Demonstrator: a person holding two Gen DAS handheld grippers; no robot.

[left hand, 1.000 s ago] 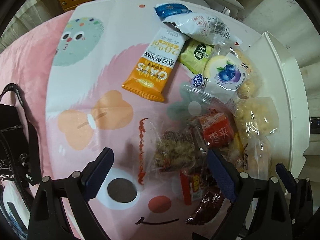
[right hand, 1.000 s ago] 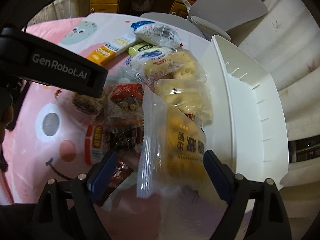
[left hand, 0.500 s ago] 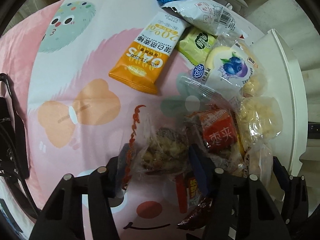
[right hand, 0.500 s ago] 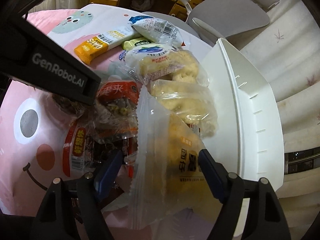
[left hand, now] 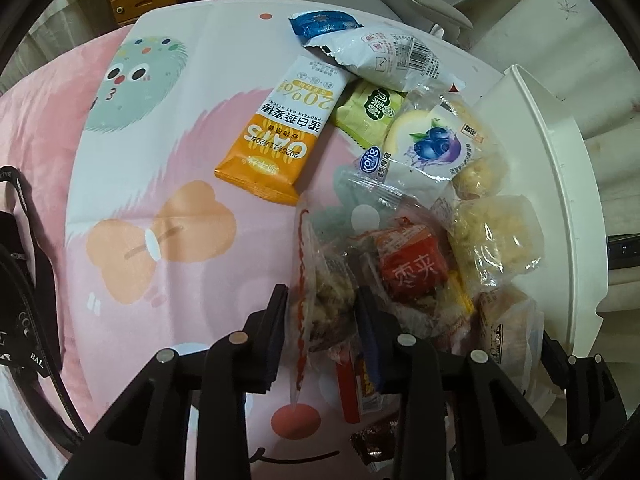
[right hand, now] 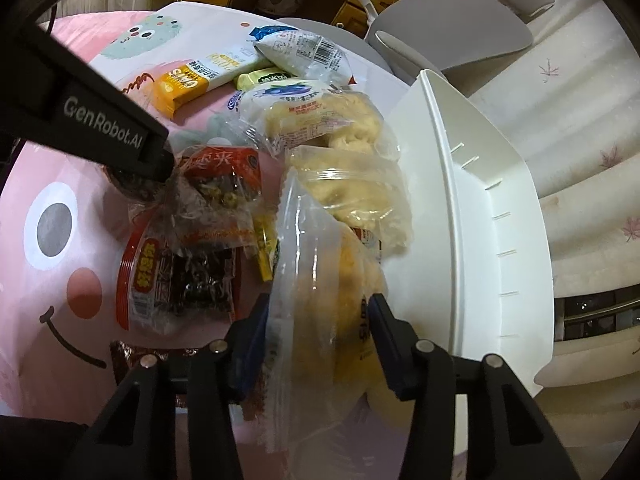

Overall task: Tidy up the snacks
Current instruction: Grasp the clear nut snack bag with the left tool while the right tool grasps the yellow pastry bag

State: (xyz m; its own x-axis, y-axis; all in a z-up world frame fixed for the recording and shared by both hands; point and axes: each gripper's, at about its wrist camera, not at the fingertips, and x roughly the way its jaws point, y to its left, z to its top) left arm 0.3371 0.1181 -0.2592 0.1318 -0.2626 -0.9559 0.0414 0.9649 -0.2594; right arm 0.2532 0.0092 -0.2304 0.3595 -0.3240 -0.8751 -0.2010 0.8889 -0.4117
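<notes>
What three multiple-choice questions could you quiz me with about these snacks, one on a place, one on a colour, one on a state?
1. Where does the white bin stand relative to the snack pile, in the right wrist view?
A. To its right
B. To its left
C. Under it

2. What colour is the lower end of the oat bar wrapper?
A. Blue
B. Orange
C. Black

3. What lies between the pads of the left hand-held gripper?
A. Nothing
B. The blueberry cake packet
C. A clear packet of brown nut snack

Answers: 1 A, the bin's rim runs along the pile's right edge. 2 B, orange below a white top. 3 C, the closing jaws pinch that packet.
</notes>
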